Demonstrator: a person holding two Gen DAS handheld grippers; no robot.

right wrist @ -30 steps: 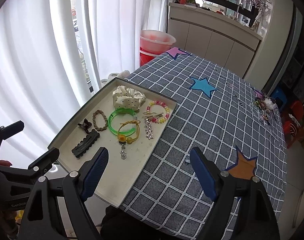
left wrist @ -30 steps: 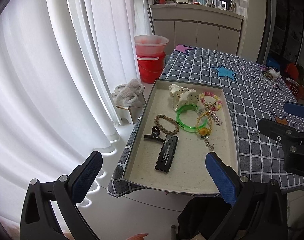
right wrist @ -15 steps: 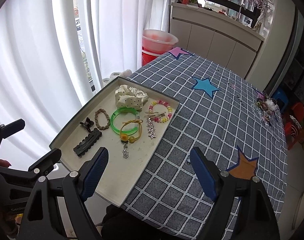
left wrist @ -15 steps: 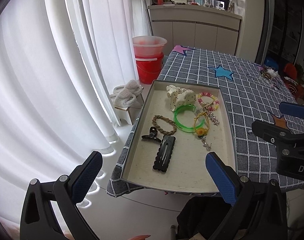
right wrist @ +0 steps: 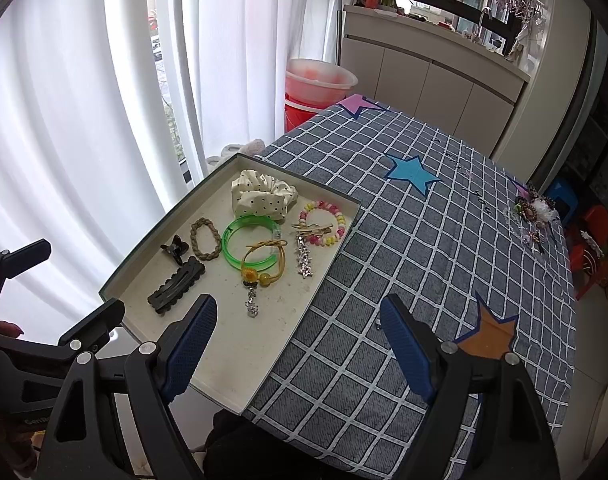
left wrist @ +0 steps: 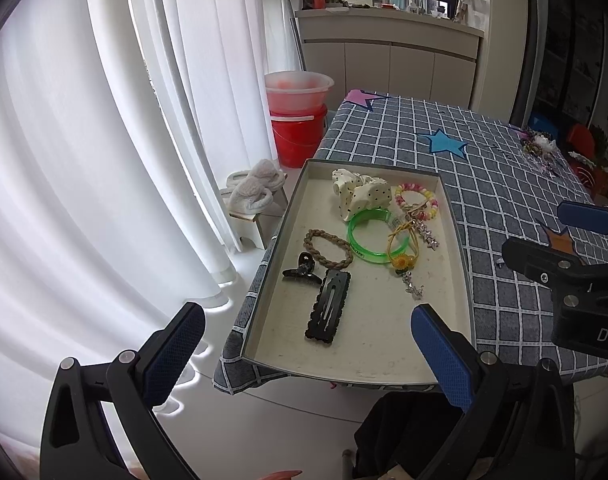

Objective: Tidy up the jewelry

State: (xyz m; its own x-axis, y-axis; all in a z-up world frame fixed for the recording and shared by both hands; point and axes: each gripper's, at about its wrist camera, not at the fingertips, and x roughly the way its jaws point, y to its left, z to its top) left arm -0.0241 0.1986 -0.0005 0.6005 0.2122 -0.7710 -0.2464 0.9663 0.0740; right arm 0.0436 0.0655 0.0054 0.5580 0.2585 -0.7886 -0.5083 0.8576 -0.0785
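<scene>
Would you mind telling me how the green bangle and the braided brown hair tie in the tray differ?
The green bangle is smooth, translucent plastic; the braided brown hair tie is matte, twisted cord. The bangle is the larger ring and nearly round, the hair tie smaller and oval. A yellow hair tie overlaps the bangle; nothing lies on the brown one. Both lie flat in the tray.

Tray [left wrist: 460, 248] holds nine pieces: one polka-dot scrunchie [left wrist: 360, 194], one green bangle [left wrist: 364, 240], one beaded bracelet [left wrist: 418, 200], one braided hair tie [left wrist: 328, 246], one yellow hair tie [left wrist: 400, 248], one black claw clip [left wrist: 300, 272], one black snap clip [left wrist: 329, 306], two rhinestone clips [left wrist: 426, 234].
</scene>
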